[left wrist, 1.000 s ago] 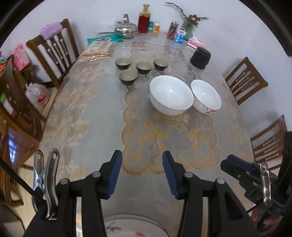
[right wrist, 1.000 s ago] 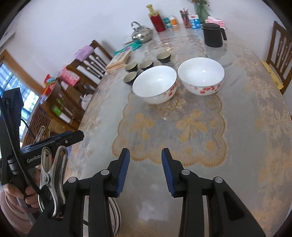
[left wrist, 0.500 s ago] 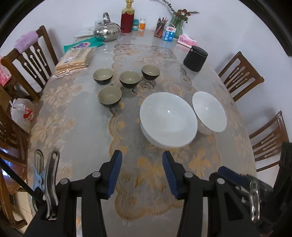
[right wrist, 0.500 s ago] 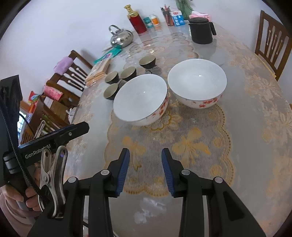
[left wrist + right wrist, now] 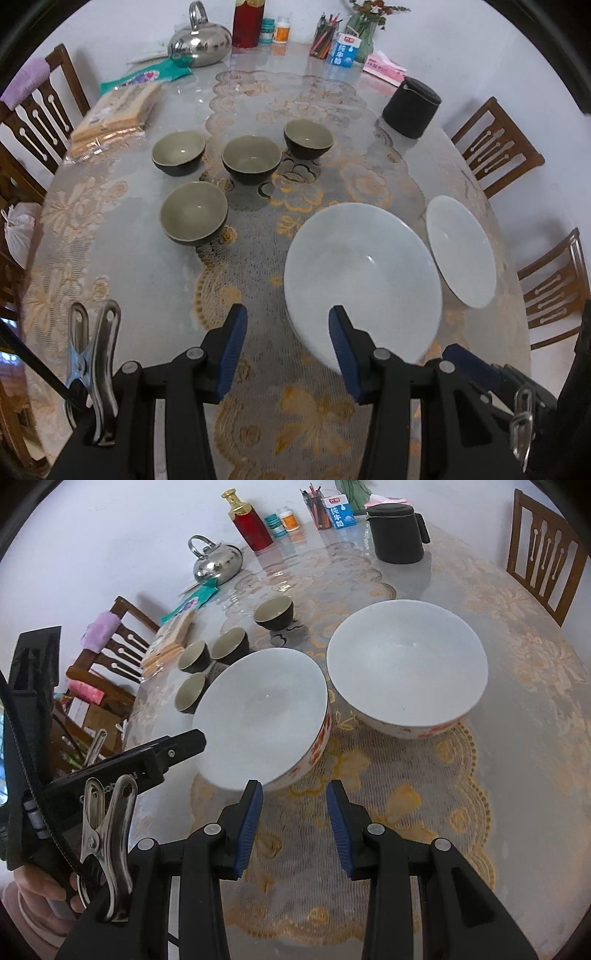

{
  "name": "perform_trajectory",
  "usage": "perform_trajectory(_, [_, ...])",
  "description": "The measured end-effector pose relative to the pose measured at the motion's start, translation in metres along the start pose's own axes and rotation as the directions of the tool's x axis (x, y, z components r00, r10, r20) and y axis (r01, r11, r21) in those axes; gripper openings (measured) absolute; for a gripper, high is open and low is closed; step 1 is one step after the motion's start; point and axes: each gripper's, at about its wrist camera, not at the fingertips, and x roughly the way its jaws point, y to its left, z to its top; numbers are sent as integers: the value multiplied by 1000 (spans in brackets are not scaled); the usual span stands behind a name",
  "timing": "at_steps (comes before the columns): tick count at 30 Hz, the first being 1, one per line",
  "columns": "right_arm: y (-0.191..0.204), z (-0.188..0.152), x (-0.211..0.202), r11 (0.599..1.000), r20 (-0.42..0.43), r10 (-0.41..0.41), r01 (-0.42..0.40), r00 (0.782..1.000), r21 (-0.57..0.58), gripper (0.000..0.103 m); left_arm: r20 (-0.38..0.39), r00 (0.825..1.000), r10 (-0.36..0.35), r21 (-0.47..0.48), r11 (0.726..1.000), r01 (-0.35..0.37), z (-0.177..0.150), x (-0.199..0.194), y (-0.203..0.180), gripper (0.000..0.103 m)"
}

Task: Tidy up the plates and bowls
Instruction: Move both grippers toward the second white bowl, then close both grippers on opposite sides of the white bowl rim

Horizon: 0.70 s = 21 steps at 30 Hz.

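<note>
On the surface (image 5: pixel 122 266) sit two white bowls (image 5: pixel 364 280); only the right view shows their red flowers. Both claws, left (image 5: pixel 284 345) and right (image 5: pixel 293 821), gape empty.

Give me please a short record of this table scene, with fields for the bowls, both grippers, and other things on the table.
large bowls: two white bowls with red flowers outside, side by side; left one, right one
small bowls: four dark bowls with green inside, behind the left white bowl, e.g.
left gripper: open, holds nothing, near rim of left white bowl
right gripper: open, holds nothing, in front of both white bowls
far end of table: steel kettle, red bottle, black jug, milk carton
</note>
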Motion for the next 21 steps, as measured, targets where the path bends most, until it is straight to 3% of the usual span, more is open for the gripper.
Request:
perform_trajectory(5, [2, 7, 14, 999, 21, -2, 3, 1000, -34, 37, 3, 1000, -6, -8, 1000, 6, 6, 15, 0, 44])
perform_trajectory(10, [-1, 13, 28, 1000, 9, 16, -16, 1000, -11, 37, 1, 1000, 23, 56, 998, -23, 8, 26, -8, 24])
perform_trajectory(21, [-5, 13, 31, 1000, -21, 15, -15, 1000, -20, 29, -40, 999, -6, 44, 999, 8, 3, 27, -6, 20])
